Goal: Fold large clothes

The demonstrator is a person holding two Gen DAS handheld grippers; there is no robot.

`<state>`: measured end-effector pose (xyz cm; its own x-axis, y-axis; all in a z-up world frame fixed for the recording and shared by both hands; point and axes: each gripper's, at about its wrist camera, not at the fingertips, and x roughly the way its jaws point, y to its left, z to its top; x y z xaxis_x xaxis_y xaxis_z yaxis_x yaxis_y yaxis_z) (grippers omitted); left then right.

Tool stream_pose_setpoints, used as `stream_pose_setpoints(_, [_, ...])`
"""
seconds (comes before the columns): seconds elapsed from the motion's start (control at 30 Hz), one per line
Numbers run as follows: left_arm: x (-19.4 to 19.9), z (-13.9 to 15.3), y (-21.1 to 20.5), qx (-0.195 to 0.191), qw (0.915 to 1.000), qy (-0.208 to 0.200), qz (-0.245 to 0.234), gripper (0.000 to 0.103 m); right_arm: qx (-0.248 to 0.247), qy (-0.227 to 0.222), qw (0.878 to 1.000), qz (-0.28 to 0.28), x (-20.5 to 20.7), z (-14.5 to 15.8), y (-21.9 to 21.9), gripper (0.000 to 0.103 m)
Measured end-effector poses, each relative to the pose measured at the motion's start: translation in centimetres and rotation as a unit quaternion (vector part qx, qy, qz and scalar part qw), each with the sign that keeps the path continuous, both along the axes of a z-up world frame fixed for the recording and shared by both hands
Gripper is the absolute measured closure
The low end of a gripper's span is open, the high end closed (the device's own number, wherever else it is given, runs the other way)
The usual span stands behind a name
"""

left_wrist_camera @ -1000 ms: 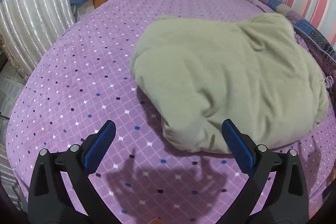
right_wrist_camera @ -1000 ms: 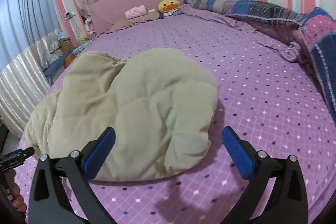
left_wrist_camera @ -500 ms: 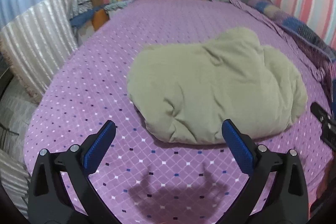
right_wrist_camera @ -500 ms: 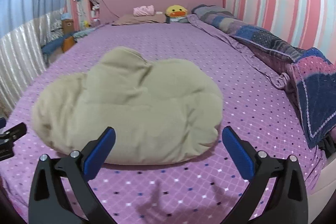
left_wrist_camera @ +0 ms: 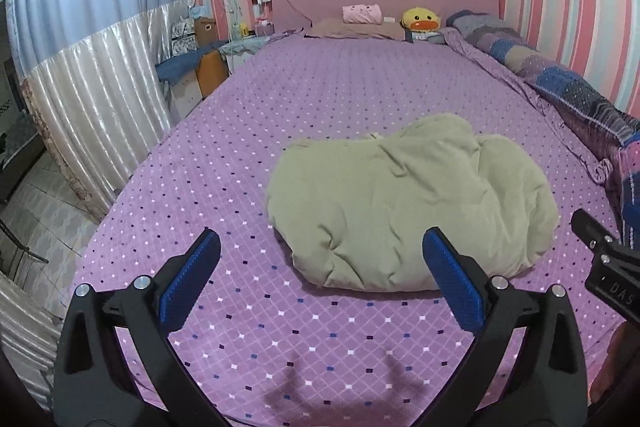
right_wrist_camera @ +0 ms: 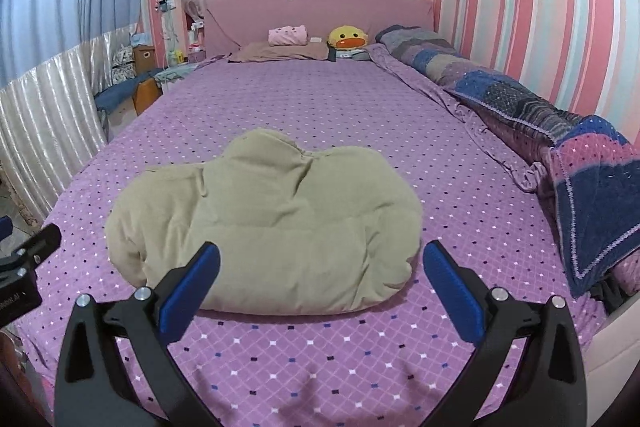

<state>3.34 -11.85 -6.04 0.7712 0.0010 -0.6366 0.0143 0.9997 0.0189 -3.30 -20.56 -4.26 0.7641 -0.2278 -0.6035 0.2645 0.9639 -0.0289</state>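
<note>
Now I hold my left gripper (left_wrist_camera: pixel 318 281) and right gripper (right_wrist_camera: pixel 320 281) wide and empty above the bed (left_wrist_camera: pixel 320 99), since the beige padded garment (left_wrist_camera: pixel 408 203) lies bundled there, apparently folded.

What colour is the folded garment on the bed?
Pale khaki-beige garment, plain, clearest in the right wrist view.
</note>
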Motion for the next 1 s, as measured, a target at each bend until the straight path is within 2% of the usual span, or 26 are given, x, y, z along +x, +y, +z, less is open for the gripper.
stream_pose_setpoints(0.17, [-0.1, 1.0, 0.0, -0.010, 0.9999, -0.001, -0.002, 0.003, 0.010, -0.007, 1.000, -0.004, -0.3, 1.6, -0.5, 0.002])
stream_pose_setpoints(0.37, [0.2, 1.3, 0.6, -0.003, 1.0000, 0.002, 0.003, 0.003, 0.040, -0.001, 0.999, -0.003, 0.0, 1.7, -0.8, 0.002])
stream_pose_setpoints(1.0, [0.6, 1.6, 2.0, -0.003, 0.9999, 0.003, 0.011, 0.003, 0.032, 0.011, 0.999, -0.006, 0.6, 1.9, -0.2, 0.002])
